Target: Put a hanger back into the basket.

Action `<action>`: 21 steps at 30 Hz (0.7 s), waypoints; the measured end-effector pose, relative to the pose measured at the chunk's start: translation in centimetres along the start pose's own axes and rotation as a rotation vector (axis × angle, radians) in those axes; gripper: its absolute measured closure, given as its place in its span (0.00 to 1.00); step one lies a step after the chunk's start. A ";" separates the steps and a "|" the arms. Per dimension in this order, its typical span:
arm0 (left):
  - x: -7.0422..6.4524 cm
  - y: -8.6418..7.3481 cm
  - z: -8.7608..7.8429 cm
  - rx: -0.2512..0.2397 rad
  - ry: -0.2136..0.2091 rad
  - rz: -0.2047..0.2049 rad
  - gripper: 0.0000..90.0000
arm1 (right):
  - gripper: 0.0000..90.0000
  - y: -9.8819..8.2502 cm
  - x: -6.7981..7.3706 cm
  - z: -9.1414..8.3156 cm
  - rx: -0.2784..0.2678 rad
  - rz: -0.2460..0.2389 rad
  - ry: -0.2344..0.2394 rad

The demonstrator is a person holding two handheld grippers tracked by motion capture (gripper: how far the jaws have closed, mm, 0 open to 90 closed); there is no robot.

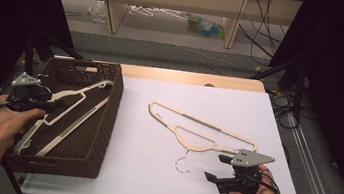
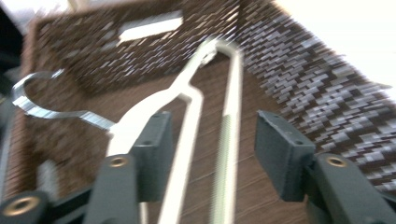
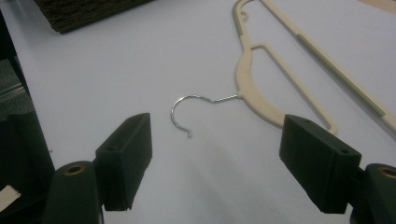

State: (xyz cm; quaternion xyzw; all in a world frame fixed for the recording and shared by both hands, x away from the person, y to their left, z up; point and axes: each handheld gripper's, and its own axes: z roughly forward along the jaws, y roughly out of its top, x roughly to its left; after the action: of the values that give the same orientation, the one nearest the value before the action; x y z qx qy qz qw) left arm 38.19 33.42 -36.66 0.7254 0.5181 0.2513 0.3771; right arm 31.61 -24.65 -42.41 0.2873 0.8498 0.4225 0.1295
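High view first: the left gripper hangs over the near left side of the brown wicker basket, and a white hanger lies slantwise inside it, right under the gripper. Left gripper view, blurred: the jaws stand apart, nothing pinched, with that hanger's bars running up between them and its metal hook curling off to the left against the basket floor.

Over on the right, the right gripper sits low on the table near the front edge, jaws spread wide and holding nothing. A cream hanger lies flat on the white table surface, just beyond it, and its wire hook points back toward the jaws, close but not touching.

Bare wood shows at the table's far edge. Beyond it: grey floor, a pale wooden frame, loose cables, black curtains either side. Nothing lies between the right gripper and the cream hanger.
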 end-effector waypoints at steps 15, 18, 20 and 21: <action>-14.0 -1.1 -2.4 -0.192 -0.254 0.159 0.31 | 0.24 -0.7 -1.0 0.2 -0.028 0.040 -0.032; -16.1 -2.0 -2.2 -0.217 -0.310 0.149 0.23 | 0.24 -0.8 -1.0 0.3 -0.025 0.041 -0.024; -17.2 -2.7 -1.9 -0.225 -0.344 0.152 0.20 | 0.24 -0.8 -1.0 0.3 -0.025 0.042 -0.031; -17.7 -3.0 -1.7 -0.232 -0.364 0.162 0.20 | 0.24 -0.8 -1.0 0.3 -0.026 0.040 -0.028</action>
State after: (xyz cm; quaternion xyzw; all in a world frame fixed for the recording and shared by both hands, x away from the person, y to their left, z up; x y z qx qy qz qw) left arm 29.25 17.77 -37.62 0.7498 0.3495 0.2037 0.5236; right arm 32.27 -25.46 -43.30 0.3083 0.8366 0.4318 0.1366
